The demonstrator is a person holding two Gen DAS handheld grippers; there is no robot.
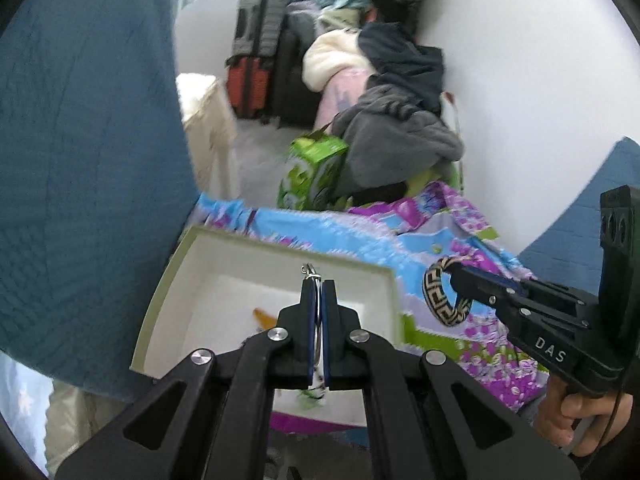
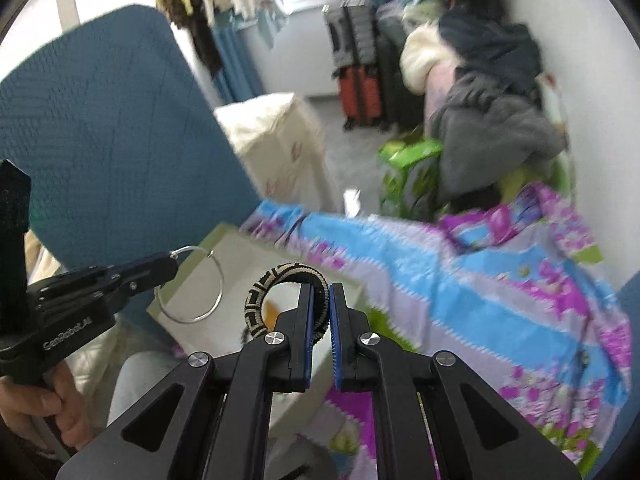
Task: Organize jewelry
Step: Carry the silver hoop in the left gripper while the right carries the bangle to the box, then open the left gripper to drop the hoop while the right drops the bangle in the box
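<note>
Above the white box, both tilted grippers apparently clamp jewelry: left gripper ring, right gripper bangle.

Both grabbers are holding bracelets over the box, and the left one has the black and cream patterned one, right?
Not quite. The left gripper holds the thin silver ring bangle, its jaws shut on it. The black and cream patterned bracelet is in the right gripper. The right wrist view shows both, near the white box.
</note>
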